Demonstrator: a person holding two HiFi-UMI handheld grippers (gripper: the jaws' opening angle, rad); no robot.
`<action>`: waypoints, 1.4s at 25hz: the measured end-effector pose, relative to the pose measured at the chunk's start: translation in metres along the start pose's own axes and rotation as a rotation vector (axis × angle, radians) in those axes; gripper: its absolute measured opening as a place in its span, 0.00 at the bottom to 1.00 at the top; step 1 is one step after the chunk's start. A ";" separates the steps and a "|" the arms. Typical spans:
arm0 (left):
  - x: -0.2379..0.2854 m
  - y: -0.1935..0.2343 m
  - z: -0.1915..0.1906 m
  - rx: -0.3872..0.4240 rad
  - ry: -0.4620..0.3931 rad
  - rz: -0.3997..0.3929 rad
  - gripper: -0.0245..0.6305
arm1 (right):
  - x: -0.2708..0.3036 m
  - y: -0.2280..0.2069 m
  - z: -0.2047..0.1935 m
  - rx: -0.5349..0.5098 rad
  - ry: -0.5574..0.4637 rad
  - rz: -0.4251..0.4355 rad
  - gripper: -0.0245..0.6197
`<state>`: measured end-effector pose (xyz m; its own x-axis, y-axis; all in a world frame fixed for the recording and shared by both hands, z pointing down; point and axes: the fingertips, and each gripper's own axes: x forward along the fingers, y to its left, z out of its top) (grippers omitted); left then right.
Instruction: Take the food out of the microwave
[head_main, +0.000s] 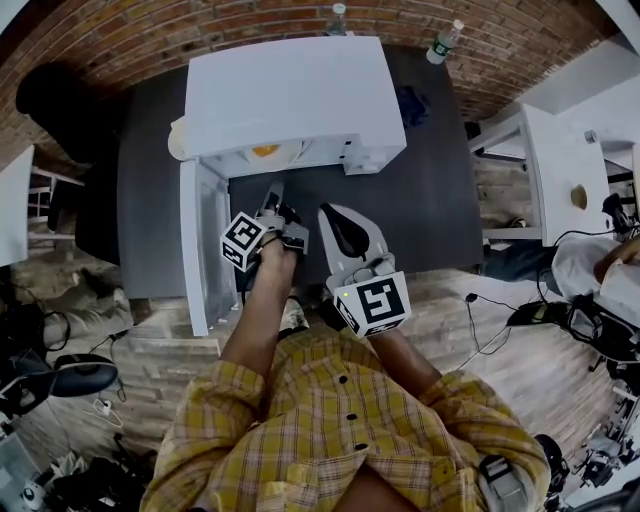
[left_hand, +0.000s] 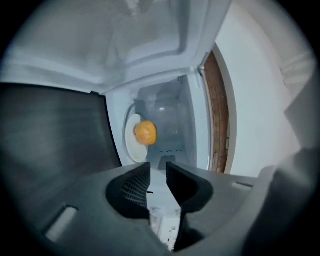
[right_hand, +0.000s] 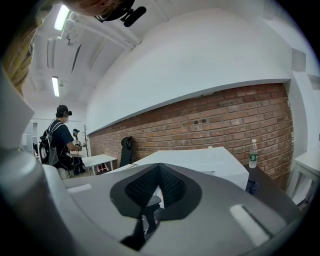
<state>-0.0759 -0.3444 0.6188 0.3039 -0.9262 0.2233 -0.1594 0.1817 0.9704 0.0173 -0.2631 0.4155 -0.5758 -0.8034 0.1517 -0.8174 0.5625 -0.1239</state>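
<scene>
1. A dark grey table (head_main: 440, 200) stands against a red brick wall (right_hand: 225, 120) and carries a white box-shaped microwave (head_main: 290, 95).
2. The white microwave door (head_main: 195, 250) is swung fully open to the left side in the head view.
3. The left gripper (left_hand: 157, 170) is in front of the open cavity and points into it. Its jaws are apart with a clear gap, and nothing is between them.
4. The right gripper (right_hand: 159, 172) is just beside the left one, over the table. Its jaws are together and hold nothing.
5. A round white plate (left_hand: 131, 145) lies inside the cavity.
6. The round orange food (left_hand: 145, 132) sits on this plate, inside the microwave, apart from both grippers.
</scene>
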 end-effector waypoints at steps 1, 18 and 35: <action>0.005 0.005 0.002 -0.035 -0.015 -0.001 0.18 | 0.001 -0.002 -0.001 0.000 0.002 0.001 0.04; 0.050 0.077 0.029 -0.303 -0.192 0.049 0.23 | 0.016 -0.017 -0.009 0.020 0.030 -0.011 0.04; 0.076 0.077 0.035 -0.271 -0.189 0.076 0.18 | 0.018 -0.029 -0.012 0.041 0.039 -0.028 0.04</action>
<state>-0.0980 -0.4124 0.7069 0.1173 -0.9467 0.2999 0.0882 0.3107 0.9464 0.0306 -0.2914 0.4336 -0.5533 -0.8101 0.1941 -0.8326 0.5306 -0.1589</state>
